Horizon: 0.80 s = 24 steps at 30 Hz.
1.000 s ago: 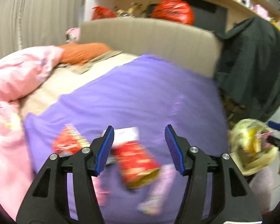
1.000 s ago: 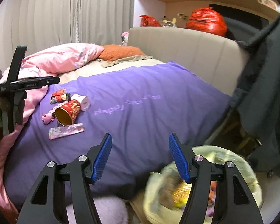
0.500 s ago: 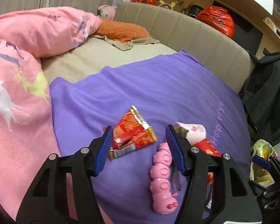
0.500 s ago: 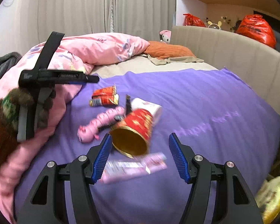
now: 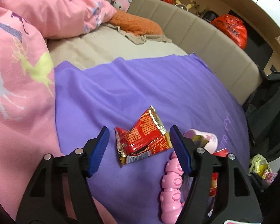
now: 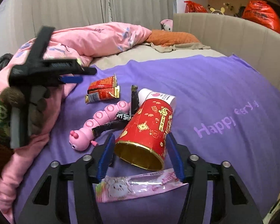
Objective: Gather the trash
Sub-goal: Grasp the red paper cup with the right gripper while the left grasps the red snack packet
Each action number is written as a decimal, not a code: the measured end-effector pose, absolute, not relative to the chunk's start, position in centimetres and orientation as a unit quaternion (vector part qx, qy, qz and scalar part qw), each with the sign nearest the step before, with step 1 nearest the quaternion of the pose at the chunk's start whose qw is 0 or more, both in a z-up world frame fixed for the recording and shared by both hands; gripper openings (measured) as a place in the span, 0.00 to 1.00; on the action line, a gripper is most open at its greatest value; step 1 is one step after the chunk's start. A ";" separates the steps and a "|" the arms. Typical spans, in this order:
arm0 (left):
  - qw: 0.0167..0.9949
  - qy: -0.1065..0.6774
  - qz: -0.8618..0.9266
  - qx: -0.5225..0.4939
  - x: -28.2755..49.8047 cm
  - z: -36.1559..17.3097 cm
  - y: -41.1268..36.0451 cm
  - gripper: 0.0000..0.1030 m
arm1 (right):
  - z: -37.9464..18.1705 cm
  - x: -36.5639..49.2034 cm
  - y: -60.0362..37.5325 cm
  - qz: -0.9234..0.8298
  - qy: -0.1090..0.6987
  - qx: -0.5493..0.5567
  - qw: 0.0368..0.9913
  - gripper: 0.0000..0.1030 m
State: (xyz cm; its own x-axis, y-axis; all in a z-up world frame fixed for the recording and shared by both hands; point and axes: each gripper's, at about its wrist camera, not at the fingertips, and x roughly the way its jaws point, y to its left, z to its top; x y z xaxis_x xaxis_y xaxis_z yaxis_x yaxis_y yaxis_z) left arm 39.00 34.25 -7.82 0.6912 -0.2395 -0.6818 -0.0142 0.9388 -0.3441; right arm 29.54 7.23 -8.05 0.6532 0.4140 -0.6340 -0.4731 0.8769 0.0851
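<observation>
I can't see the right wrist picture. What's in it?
A red paper cup lies on its side on a purple blanket, its open end between the open jaws of the right gripper, which have just been closing. Nearby lie a pink caterpillar toy, a red snack wrapper and a pink wrapper.

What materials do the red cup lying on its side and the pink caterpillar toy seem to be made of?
Red cup: probably coated paper, with a printed glossy outside and a gold, foil-like lining at its open mouth. Pink caterpillar toy: likely hard plastic, with smooth moulded segments that shine slightly.
</observation>
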 end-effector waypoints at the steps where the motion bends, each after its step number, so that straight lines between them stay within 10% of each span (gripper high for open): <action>1: 0.903 0.393 -0.059 -0.164 39.2 -8.3 34.1 0.62 | -7.9 29.4 7.1 0.243 0.333 -0.046 0.910 0.47; 9: 0.885 0.427 -0.054 -0.178 40.2 -10.7 33.2 0.62 | -6.1 27.8 4.0 0.226 0.310 -0.019 0.923 0.45; 14: 0.878 0.437 -0.038 -0.192 40.6 -12.0 33.0 0.34 | -6.1 26.8 1.9 0.210 0.307 -0.004 0.928 0.45; 24: 0.927 0.348 -0.010 -0.140 37.0 -7.0 30.2 0.29 | -5.1 24.7 -3.1 0.180 0.296 0.019 0.938 0.45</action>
